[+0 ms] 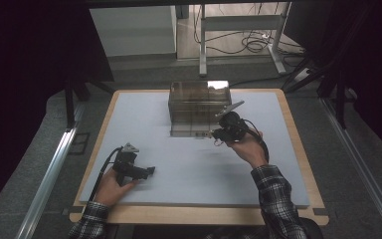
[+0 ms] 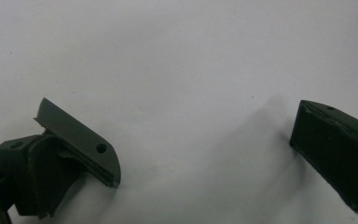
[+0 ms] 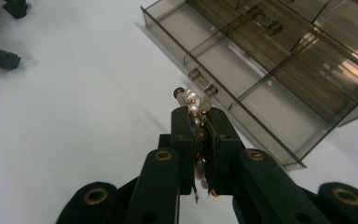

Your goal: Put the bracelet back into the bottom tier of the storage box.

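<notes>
Near the table's (image 1: 288, 164) far edge, high view: right gripper (image 1: 218, 133) sits just before the smoky clear drawer box (image 1: 199, 107); left gripper (image 1: 149, 171) rests near the front left corner. Left gripper view: jaws wide apart over bare table. Right gripper view: jaws clamped on a bead bracelet (image 3: 193, 102), beside the pulled-out drawer (image 3: 242, 93).
</notes>
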`<control>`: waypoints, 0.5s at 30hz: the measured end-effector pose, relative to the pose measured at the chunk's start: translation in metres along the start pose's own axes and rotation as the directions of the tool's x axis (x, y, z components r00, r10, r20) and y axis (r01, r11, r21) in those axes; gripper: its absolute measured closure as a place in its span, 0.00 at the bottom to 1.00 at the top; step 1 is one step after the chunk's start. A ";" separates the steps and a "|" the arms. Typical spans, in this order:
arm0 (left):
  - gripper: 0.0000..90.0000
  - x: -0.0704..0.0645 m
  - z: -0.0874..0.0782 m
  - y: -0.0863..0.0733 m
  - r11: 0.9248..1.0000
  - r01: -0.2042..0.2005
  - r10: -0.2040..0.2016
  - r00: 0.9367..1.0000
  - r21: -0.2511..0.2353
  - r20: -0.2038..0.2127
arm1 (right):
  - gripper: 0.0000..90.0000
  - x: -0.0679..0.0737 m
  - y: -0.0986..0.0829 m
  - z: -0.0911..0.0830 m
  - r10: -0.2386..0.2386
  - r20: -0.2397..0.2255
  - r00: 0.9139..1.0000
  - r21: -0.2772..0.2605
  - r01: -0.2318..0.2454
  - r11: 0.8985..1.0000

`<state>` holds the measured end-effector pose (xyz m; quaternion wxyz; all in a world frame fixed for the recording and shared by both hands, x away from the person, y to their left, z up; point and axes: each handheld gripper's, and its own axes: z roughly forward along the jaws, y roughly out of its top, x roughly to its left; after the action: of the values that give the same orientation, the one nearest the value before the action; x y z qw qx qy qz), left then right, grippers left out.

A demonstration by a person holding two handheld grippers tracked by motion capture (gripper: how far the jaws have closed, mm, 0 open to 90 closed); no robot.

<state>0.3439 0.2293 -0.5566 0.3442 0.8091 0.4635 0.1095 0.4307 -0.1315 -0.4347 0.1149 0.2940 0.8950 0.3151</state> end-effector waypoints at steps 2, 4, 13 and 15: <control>0.00 0.000 0.000 0.000 1.000 0.000 0.000 1.000 0.000 0.000 | 0.91 0.000 0.001 0.002 -0.001 -0.001 1.000 -0.004 0.001 1.000; 0.00 0.000 0.000 0.000 1.000 0.000 0.000 1.000 0.000 0.000 | 0.91 0.000 0.003 0.004 0.000 0.004 1.000 -0.012 0.000 1.000; 0.00 0.000 0.000 0.000 1.000 0.000 0.000 1.000 0.000 0.000 | 0.91 0.002 0.013 0.012 0.004 0.010 1.000 -0.069 -0.004 0.998; 0.00 0.000 0.000 0.000 1.000 0.000 0.000 1.000 0.000 0.000 | 0.91 0.003 0.016 0.014 0.002 0.015 1.000 -0.079 0.000 0.997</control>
<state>0.3439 0.2293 -0.5566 0.3443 0.8090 0.4636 0.1094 0.4411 -0.1130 -0.4358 0.1331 0.2920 0.8808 0.3482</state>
